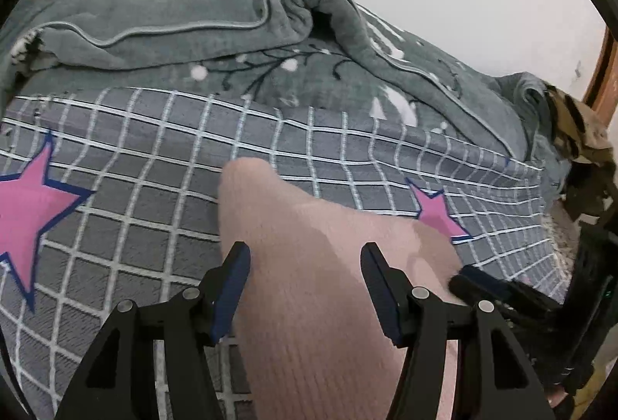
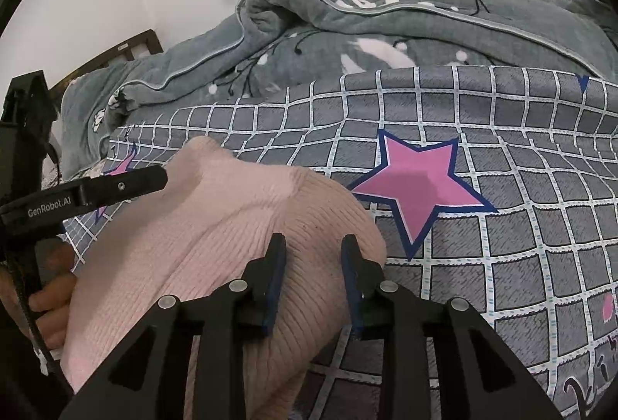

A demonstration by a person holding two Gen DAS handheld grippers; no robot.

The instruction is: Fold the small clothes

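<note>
A pale pink ribbed knit garment [image 1: 309, 219] lies on the grey checked bed sheet [image 1: 154, 157]. My left gripper [image 1: 305, 258] hangs over it with its jaws wide apart. The knit runs between and under both fingers, and the pads do not press it. In the right wrist view the same garment [image 2: 216, 227] bulges up in soft folds. My right gripper [image 2: 313, 250] stands at its right edge, jaws a little apart, with a ridge of knit between them and no visible squeeze. One finger of the left gripper [image 2: 127, 184] reaches onto the garment's far left part.
A thick grey quilt [image 1: 216, 18] is heaped along the far side of the bed against a white wall. Pink stars [image 2: 417, 184] mark the sheet. A camouflage cloth [image 1: 579, 134] lies at the right bed edge. A person's hand [image 2: 50, 304] holds the left gripper's handle.
</note>
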